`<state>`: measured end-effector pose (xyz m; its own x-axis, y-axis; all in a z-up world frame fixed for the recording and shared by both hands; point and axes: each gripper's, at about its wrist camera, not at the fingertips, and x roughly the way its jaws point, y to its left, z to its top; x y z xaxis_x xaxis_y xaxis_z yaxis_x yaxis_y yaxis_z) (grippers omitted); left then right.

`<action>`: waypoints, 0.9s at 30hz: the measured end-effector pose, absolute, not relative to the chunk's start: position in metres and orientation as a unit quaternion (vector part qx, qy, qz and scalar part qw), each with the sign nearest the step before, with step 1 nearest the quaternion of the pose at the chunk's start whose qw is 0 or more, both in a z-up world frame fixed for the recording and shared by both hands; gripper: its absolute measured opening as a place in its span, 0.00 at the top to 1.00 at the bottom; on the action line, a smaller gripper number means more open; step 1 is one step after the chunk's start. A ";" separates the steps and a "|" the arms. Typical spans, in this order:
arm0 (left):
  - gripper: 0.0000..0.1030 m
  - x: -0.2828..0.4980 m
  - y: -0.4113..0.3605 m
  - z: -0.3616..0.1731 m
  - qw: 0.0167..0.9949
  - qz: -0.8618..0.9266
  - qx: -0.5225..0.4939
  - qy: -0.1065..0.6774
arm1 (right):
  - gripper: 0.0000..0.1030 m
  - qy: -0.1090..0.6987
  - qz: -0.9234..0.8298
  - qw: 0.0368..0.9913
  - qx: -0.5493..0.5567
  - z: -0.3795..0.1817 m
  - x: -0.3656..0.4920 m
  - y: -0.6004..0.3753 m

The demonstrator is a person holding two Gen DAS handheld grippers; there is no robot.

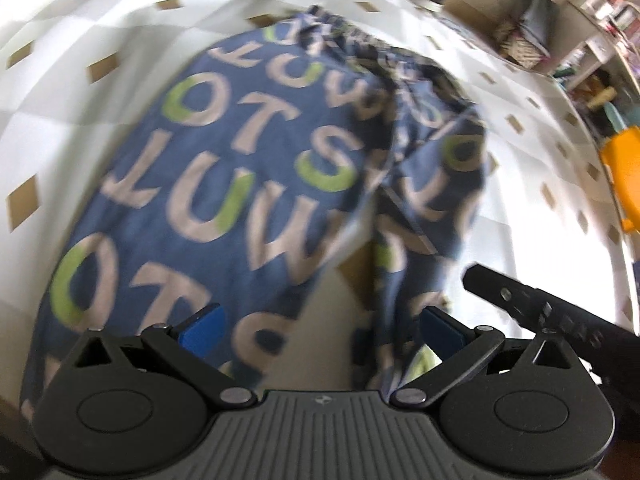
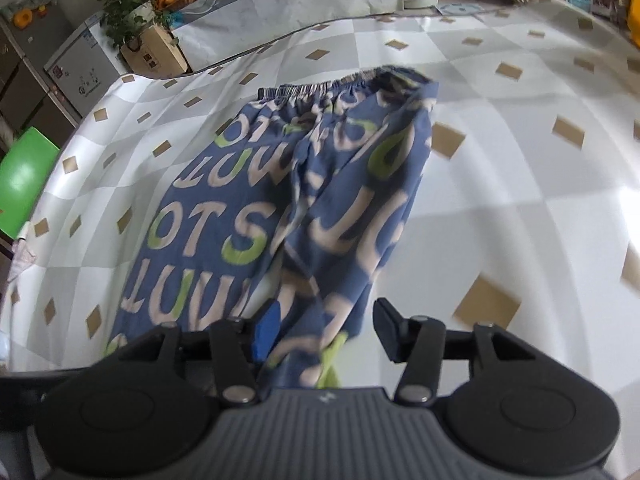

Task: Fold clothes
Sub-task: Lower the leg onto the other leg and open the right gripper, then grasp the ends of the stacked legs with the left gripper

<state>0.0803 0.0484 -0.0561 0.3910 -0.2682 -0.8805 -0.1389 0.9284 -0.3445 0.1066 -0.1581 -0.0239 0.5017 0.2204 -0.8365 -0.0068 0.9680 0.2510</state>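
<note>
A pair of blue trousers [image 2: 280,208] printed with large pale and green letters lies spread on the checked white-and-grey cover, filling the middle of both frames. The gathered elastic waistband [image 2: 320,88] sits toward the upper middle of the right wrist view, and the legs run down toward the bottom edge. One leg lies flat at the left; the other, at the right, is rumpled and creased, its cloth bunched along the middle seam.

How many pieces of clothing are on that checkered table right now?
1: blue letter-printed trousers spread across the middle of the checkered table, elastic waistband at the far end, legs running toward the grippers. Anything tucked underneath would be hidden.
</note>
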 end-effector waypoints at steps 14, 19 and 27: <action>0.00 0.137 0.014 -0.074 0.780 -0.088 -0.194 0.588 | 0.40 0.521 0.029 0.843 0.133 -0.034 0.162 -0.202; 0.00 0.151 0.008 -0.087 0.755 -0.094 -0.223 0.610 | 0.37 0.519 0.023 0.840 0.155 -0.037 0.173 -0.209; 0.00 0.165 0.008 -0.102 0.736 -0.078 -0.245 0.626 | 0.35 0.518 0.034 0.843 0.140 -0.032 0.188 -0.203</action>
